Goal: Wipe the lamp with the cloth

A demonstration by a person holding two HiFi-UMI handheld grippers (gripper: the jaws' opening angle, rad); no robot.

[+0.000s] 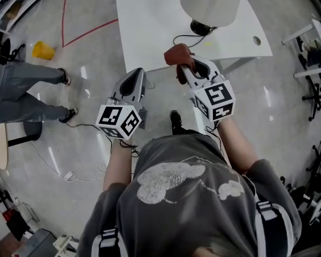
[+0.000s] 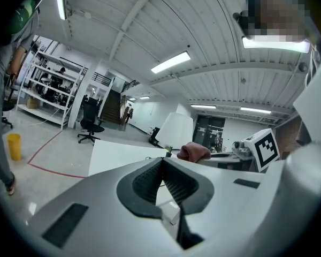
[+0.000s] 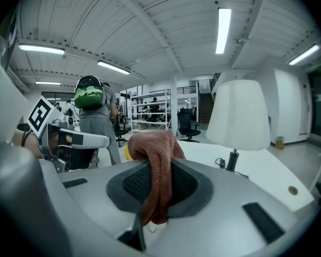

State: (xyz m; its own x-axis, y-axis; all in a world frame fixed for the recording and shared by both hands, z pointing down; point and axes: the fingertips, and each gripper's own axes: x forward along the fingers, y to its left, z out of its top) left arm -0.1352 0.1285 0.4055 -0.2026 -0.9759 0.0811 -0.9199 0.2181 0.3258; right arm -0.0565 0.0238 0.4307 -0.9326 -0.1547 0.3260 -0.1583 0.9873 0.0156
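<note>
Rust cloth [image 3: 155, 162] clamped in right gripper [image 1: 194, 71], near lamp [image 1: 211, 3] but not touching | lamp upright on white table [image 1: 150, 28] | left gripper [image 1: 135, 80] jaws together, empty | wiping not begun, all of it left

A white square-topped surface [image 1: 150, 31] stands on a glossy pale grey floor [image 1: 91, 90]. On its far right part a table lamp [image 1: 211, 1] with a white drum shade stands upright on a round black base [image 1: 202, 27]. A thin black cord [image 1: 183, 38] lies in a loop on the surface just beside the base. A small round hole [image 1: 256, 40] sits near the right corner, apart from the lamp. On the floor, a red line [image 1: 88, 33] runs left of the surface. A yellow bucket [image 1: 43, 50] stands well beyond that line. A thin white cable [image 1: 69, 174] trails nearer the person.
</note>
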